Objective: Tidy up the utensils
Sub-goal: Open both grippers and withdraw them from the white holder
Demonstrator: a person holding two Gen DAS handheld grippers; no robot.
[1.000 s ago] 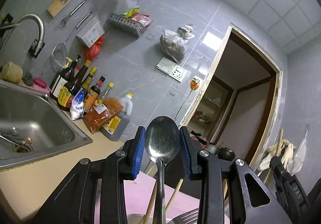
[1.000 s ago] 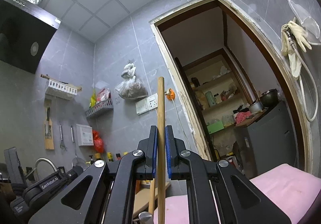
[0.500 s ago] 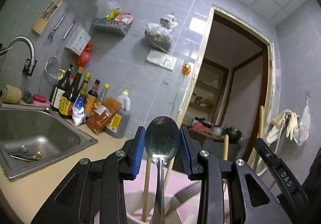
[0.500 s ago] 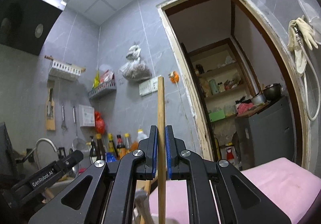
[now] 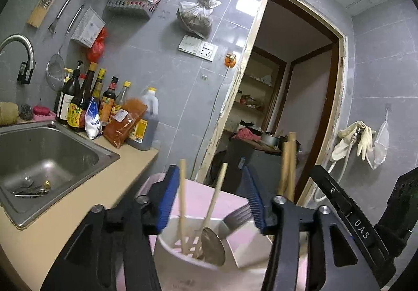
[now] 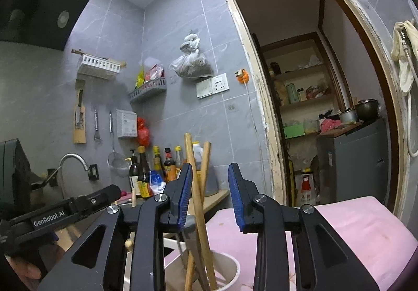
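Both your claws gape apart: the spoon [image 5: 213, 245] sits in the cup [image 5: 183, 251] below your left claw [image 5: 211, 202]; 2 chopsticks [image 6: 201, 202] lean by your right claw [image 6: 210, 197].

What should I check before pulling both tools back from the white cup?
1. Left tool open, holding nothing: ok.
2. Right tool open, holding nothing: ok.
3. Metal spoon inside the round white utensil cup, bowl end down: ok.
4. Wooden chopsticks standing in the cup, leaning, one close to the right tool's left finger: cannot tell if touching.
5. Cup upright on the pink mat: ok.
6. More utensils waiting outside the cup: cannot tell.
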